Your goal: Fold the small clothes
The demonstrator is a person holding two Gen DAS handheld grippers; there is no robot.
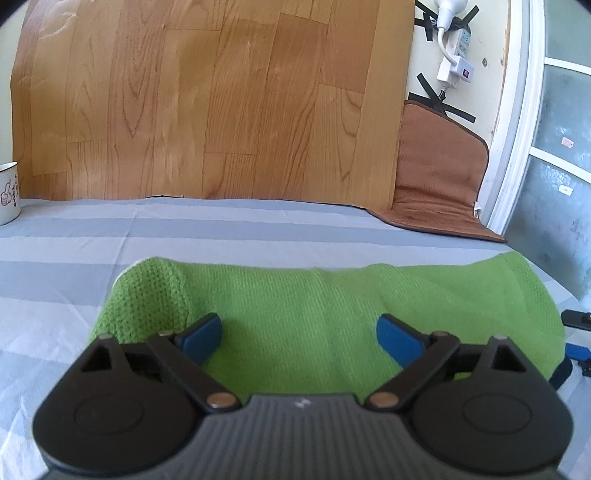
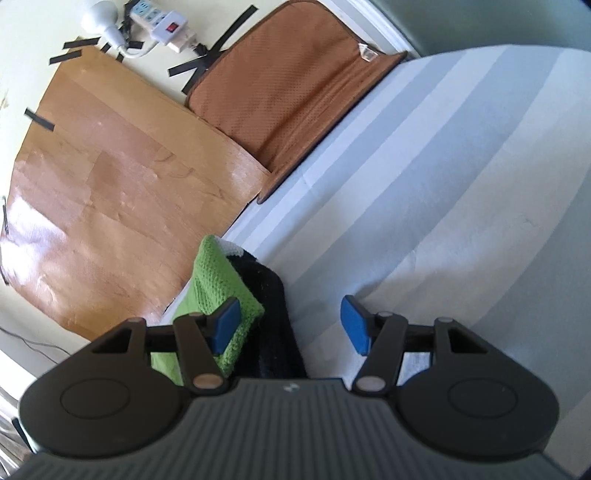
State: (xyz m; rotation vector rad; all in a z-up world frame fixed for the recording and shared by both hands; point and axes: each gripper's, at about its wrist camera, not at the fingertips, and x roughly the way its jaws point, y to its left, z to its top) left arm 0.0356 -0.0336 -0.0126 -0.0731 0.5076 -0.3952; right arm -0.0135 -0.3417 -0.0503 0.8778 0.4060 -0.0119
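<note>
A green knitted garment [image 1: 314, 314] lies folded on the grey striped cloth [image 1: 110, 240], stretched left to right. My left gripper [image 1: 299, 338] is open and hovers over its near edge, blue pads apart, holding nothing. In the right wrist view the garment's green end [image 2: 218, 295] with a black and white trim [image 2: 269, 314] lies under my right gripper [image 2: 291, 328], which is open with the cloth between its pads. Part of the right gripper [image 1: 576, 332] shows at the left wrist view's right edge.
A white enamel mug [image 1: 8, 194] stands at the far left. A wood-pattern sheet [image 1: 207, 99] and a brown cushion [image 1: 439, 177] lean on the wall behind. A taped power strip [image 2: 162, 22] hangs above. The striped cloth [image 2: 461, 184] extends to the right.
</note>
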